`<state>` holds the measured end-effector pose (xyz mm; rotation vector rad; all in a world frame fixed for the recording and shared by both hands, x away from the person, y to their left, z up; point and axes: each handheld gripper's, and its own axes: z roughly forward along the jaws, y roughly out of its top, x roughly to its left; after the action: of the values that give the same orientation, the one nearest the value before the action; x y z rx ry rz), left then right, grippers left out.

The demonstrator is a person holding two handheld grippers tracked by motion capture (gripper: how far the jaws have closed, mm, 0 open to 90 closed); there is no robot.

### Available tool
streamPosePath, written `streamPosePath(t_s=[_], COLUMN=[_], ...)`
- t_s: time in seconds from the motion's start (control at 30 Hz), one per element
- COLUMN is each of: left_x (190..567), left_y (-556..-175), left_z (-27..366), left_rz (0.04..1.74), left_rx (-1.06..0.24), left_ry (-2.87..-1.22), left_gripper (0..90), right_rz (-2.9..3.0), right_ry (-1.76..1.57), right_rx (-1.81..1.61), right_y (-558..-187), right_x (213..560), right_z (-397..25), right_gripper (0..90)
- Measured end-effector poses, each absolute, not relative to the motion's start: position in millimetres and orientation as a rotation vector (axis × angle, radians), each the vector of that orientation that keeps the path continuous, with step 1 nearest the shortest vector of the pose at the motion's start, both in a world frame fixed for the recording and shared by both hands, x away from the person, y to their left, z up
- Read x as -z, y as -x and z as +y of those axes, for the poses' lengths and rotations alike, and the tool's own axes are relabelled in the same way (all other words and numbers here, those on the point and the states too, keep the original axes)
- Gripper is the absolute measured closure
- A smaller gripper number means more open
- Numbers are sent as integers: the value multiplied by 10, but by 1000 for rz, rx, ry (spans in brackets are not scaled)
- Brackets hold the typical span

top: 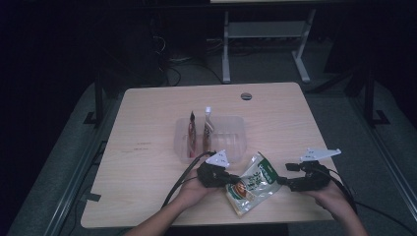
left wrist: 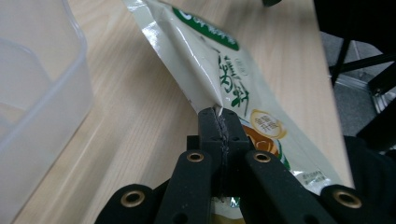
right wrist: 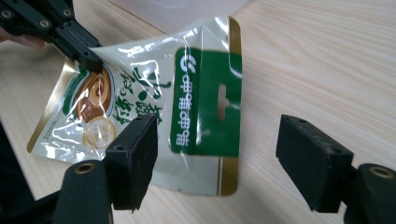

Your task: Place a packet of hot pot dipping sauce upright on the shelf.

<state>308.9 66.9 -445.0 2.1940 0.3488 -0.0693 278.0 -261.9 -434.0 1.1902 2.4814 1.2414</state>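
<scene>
Left gripper is clamped tight on the snack pouch's left edge, low centre of the high view. Right gripper hangs wide open just off the pouch's green header end. The pouch's long axis runs lower left to upper right, header pointing toward the clear tub.

The room is dark. A light wooden table stands on a grey floor. Behind it stands a white desk frame with 2 legs.
</scene>
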Motion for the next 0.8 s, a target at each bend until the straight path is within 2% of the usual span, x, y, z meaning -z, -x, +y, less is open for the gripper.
streamPosePath(t_s=[0.33,0.57,0.8], left_x=[4167,4100,4035], left_y=[-2931,-2823,-2729], left_z=[1177,1585,1786], left_rz=[296,325,321], left_rx=[38,19,9], left_ry=[-2196,-2164,-2119], left_gripper=[900,900,900], right_rz=[2541,2663,2797], right_ry=[-1095,-944,-791], right_rx=[-1438,-1501,-1572], right_y=[-2899,-3070,-3179], right_x=[4213,4168,4189], right_z=[-2443,-2018,-1636], right_gripper=[310,319,321])
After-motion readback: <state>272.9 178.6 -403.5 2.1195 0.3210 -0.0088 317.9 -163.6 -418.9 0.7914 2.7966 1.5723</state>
